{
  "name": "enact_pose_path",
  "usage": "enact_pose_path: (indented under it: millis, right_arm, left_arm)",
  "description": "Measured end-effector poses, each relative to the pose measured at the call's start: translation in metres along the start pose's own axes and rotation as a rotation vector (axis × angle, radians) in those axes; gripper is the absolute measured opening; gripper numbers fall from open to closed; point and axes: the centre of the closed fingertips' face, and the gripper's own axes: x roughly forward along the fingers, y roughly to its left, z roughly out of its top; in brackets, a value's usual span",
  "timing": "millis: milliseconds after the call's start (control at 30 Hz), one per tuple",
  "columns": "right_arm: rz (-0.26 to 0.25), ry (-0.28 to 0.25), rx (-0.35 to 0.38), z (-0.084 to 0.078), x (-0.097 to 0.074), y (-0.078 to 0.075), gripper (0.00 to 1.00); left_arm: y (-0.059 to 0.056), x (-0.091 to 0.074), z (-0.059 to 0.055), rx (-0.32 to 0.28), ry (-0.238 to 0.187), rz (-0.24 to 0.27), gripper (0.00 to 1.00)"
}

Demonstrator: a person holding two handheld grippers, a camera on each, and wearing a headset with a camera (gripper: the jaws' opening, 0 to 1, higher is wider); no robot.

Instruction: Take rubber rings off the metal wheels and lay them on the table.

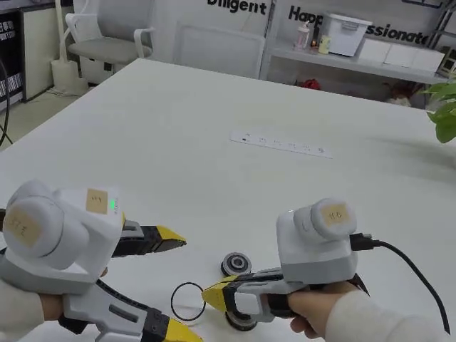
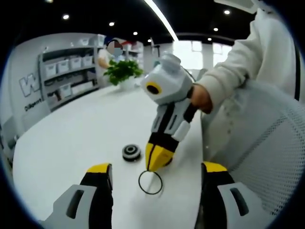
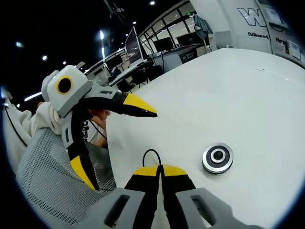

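Right gripper [image 3: 159, 170] has its jaws pressed together on the edge of the thin black rubber ring [image 2: 139, 183]. In the right gripper view a loop of it pokes out past the tips. In the left gripper view the rest looks flat on the white table [image 1: 214, 135], though I can't be sure it's fully down. Left gripper [image 1: 175, 285] is spread wide, holding nothing, one jaw on either side of the ring area. Step in hand, as I judge it: lay this ring down. I'd lower the tips until the loop rests flat, part the jaws only a little, then back out along their own line so the rubber doesn't cling and drag. The small round metal wheel with a dark rim [image 3: 218, 158] sits near, apart from the ring. A second wheel [image 1: 241, 321] is partly hidden under the right gripper, so I'd lift before swinging. The table's near edge is close to the ring, by the grey mesh chair [image 3: 47, 171], so no nudging that way. There's plenty of bare tabletop beyond, out to the flush white socket strip [image 1: 281, 144].
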Motion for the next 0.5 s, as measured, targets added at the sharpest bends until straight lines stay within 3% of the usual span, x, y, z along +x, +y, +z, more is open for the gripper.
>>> enact_pose_path:
  millis: [500]
  right_arm:
    - [-0.013, -0.014, -0.022, 0.0024, -0.003, -0.0061, 0.05]
  left_arm:
    - [-0.003, 0.0014, -0.0025, -0.015, 0.009, -0.012, 0.76]
